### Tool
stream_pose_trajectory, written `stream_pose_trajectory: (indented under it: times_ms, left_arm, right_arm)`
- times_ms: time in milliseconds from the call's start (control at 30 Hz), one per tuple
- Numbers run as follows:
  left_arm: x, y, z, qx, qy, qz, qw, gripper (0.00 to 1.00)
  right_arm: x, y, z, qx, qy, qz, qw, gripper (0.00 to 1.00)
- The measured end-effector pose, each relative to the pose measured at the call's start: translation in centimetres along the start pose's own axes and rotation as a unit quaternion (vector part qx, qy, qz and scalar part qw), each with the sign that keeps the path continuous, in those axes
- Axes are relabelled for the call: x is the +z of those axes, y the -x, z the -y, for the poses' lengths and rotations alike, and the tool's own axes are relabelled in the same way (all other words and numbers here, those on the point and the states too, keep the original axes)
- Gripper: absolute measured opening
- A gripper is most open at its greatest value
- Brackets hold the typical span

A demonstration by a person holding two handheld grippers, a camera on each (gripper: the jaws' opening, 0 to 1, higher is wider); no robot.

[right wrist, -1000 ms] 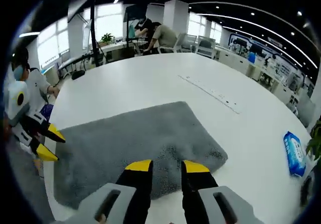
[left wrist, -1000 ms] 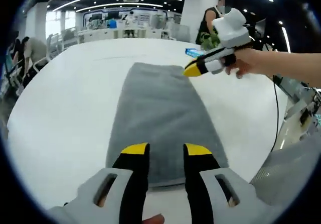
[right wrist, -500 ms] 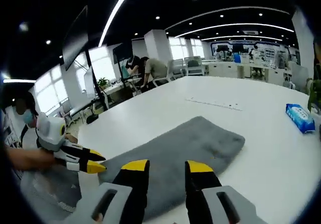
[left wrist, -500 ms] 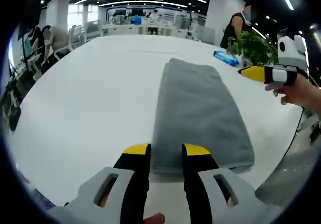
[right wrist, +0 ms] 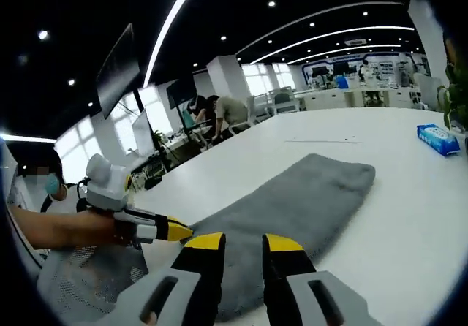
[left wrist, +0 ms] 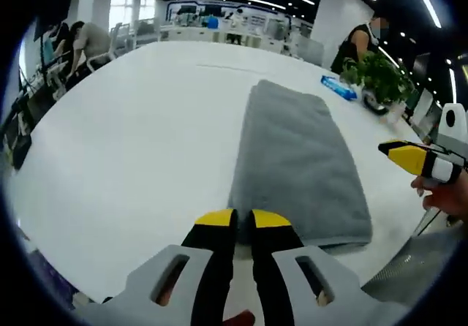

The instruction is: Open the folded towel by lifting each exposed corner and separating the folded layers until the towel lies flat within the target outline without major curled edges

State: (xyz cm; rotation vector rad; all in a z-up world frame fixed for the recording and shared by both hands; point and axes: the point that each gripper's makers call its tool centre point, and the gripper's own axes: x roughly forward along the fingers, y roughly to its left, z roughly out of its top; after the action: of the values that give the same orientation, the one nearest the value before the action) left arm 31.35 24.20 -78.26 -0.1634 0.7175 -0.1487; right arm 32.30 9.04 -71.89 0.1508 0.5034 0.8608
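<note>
A grey folded towel [left wrist: 300,158] lies as a long strip on the white table [left wrist: 124,136]. My left gripper [left wrist: 238,220] is at the towel's near left corner, its jaws drawn almost together on that corner. In the right gripper view the towel [right wrist: 292,198] runs away to the right, and the left gripper [right wrist: 175,229] meets its left end with its yellow tip. My right gripper [right wrist: 243,244] is open low over the towel's near edge, with grey pile showing between its fingers. From the left gripper view, the right gripper [left wrist: 406,158] hangs off the towel's right side, apart from it.
A blue wipes packet [left wrist: 338,86] [right wrist: 439,137] lies on the table past the towel's far end, beside a potted plant [left wrist: 376,77]. A grey mesh seat [right wrist: 88,282] stands at the table's edge. People sit at desks behind.
The left jaws have narrowed from wide apart to nearly together at the towel's near left corner. The right gripper has drawn back off the towel's side. Both cameras have shifted.
</note>
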Motion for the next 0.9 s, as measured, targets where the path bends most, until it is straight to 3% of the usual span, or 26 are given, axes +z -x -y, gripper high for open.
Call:
stream_pose_trajectory:
  times_ms: [100,200,333,467,633,733,900]
  left_arm:
    - [0.5,0.3,0.4,-0.006,0.010,0.010,0.9999,0.04]
    - [1.1,0.7,1.1,-0.017,0.016,0.021,0.9995,0.03]
    - [2.4,1.1,3.2,-0.061,0.016,0.049,0.9968,0.03]
    - [3.4,1.4,5.4,-0.102,-0.015,0.073,0.9920,0.03]
    - [3.9,1.9,8.8,-0.163,-0.070,0.092,0.9798,0.03]
    - [3.2,2.1,10.7,-0.205,-0.080,0.082,0.9720,0.03]
    - [2.4,2.2,12.6,-0.236,-0.123,0.077,0.9609,0.03]
  right_arm:
    - [-0.4,0.0,0.3,-0.002,-0.003,-0.010,0.9999,0.17]
    - [0.1,0.3,0.4,-0.003,-0.009,0.000,1.0000,0.17]
    - [0.1,0.4,0.5,-0.005,-0.013,-0.001,0.9999,0.18]
    - [0.3,0.6,0.6,-0.005,-0.019,0.004,0.9998,0.19]
    - [0.2,0.5,0.6,-0.001,-0.037,0.004,0.9993,0.21]
    - [0.2,0.5,0.4,0.003,-0.044,0.003,0.9990,0.23]
    - [0.0,0.3,0.2,0.011,-0.056,0.000,0.9984,0.25]
